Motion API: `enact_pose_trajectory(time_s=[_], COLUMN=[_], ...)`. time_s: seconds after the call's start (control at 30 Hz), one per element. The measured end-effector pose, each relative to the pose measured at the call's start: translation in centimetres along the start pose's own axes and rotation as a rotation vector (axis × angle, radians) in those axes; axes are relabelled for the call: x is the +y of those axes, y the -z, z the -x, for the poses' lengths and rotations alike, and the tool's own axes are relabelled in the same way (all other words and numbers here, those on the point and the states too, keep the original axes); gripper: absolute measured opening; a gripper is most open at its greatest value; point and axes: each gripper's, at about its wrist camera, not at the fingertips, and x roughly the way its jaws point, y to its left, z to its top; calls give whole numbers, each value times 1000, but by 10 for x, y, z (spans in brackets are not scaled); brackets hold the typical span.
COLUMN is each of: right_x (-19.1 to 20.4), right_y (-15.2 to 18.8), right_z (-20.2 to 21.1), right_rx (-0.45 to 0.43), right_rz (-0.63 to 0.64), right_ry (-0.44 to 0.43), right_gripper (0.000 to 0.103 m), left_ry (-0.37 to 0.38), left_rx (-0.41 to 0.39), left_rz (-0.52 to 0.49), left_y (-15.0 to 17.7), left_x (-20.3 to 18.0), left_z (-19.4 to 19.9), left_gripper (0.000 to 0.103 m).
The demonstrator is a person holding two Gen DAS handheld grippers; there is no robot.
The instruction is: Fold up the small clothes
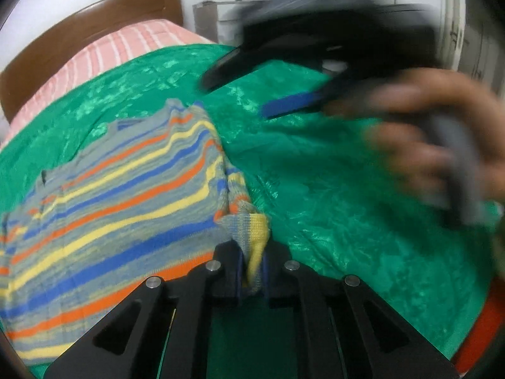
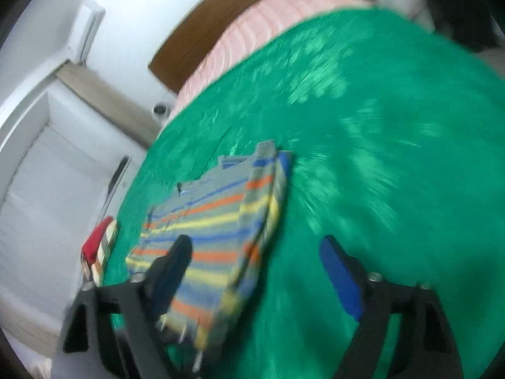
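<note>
- Currently mid-fold, by my reading: sweater [image 1: 120, 189] lies on the green cover [image 1: 331, 189] of the bed, striped, with its right edge already doubled over along a long crease.
- Left gripper [image 1: 252, 268] has its fingers pressed together on a corner of the knit, a yellow-and-grey bit bunched between the pads; that corner is lifted off the cover.
- Right gripper [image 2: 262, 271] has fingers spread wide, holding nothing. In the left view it hangs above the cover, well apart from the sweater, with the person's hand [image 1: 442, 145] on its handle. Heavy blur on both views.
- In the right view the sweater [image 2: 214, 230] sits just under and beyond the left finger; touching or not, cannot tell.
- Next move, as I judge it: carry the pinched corner across the body to make the next fold, with the right gripper coming down to pin or catch the opposite edge. Needs even tension so the doubled edge does not slide open.
- Around: pink striped bedding [image 1: 104, 53] and brown headboard [image 1: 94, 25] at the far end; a red-and-white item [image 2: 98, 246] at the bed's edge, left of the sweater.
- Obstruction: none on the cover beside the sweater; wrinkles in the cover may drag the knit.
</note>
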Motion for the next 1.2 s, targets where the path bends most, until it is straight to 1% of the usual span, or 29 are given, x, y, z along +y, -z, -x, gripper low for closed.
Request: enact_pose_trajectory(time_s=[0.03,0.1,0.17,0.2,0.23,0.27,0.3,0.37,0.43,0.53,0.6,0.7,0.77,0.8,0.83,0.87,0.9,0.93,0.97,1.0,1.03,1.07,1.1,1.13,1.17,1.2], right_x=[-5,-14,-12,-7,-1,10,26,66,109,173,202,239,259,266,271,275,275,271,267,265,261,259,258,258,262,262], right_y=[-14,-28,-38,-42,-44,-47,-49,-52,-51,-46,-40,-24,-11,-4,0,6,8,11,13,13,11,9,7,7,10,14], right_z=[-27,-65,-89,-93,-93,-88,-84,-80,-91,-129,-157,-209,-238,-250,-262,-272,-279,-282,-280,-273,-259,-245,-229,-209,-193,-178], right_rx=[41,81,72,76,70,44,27,16,36,91,121,183,217,230,240,250,257,270,267,247,217,195,173,150,135,129], right_rz=[-24,-84,-91,-86,-90,-87,-60,26,92,174,203,217,243,254,263,257,226,170,116,92,99,126,168,238,303,356], right_ry=[-6,-7,3,-1,-5,-16,-30,-29,-45,-62,-65,-66,-51,-47,-48,-64,-91,-134,-175,-196,-203,-192,-172,-140,-105,-80], right_gripper=[78,76,44,8,9,9,9,9,9,9,9,9,9,9,14,17,28,44,49,50,50,50,50,50,50,50], left_ry=[7,24,36,41,47,53,51,35,9,-47,-71,-108,-120,-133,-155,-177,-173,-173,-181,-180,-169,-148,-118,-96,-92,-107], left_rx=[1,-4,-17,-32,-49,-68,-88,-112,-121,-121,-108,-91,-77,-62,-39,-15,-11,-19,-37,-64,-92,-115,-131,-138,-138,-130], left_rz=[10,41,74,105,141,180,219,280,344,444,526,619,661,671,675,684,704,716,723,722,719,715,708,697,679,658], left_y=[0,1,2,3,5,7,11,21,35,63,83,109,122,127,129,134,139,142,146,147,147,146,144,141,138,135], left_x=[3,9,18,27,36,48,62,89,118,162,190,221,236,242,248,254,259,261,261,261,261,260,259,257,256,252], left_z=[0,5,16,25,36,49,64,87,107,128,136,142,141,137,131,129,131,136,147,155,162,167,170,169,167,163], left_gripper=[7,7,7,6,6,6,6,6,6,6,6,7,7,9,19,25,30,41,46,54,55,55,59,60,60,59])
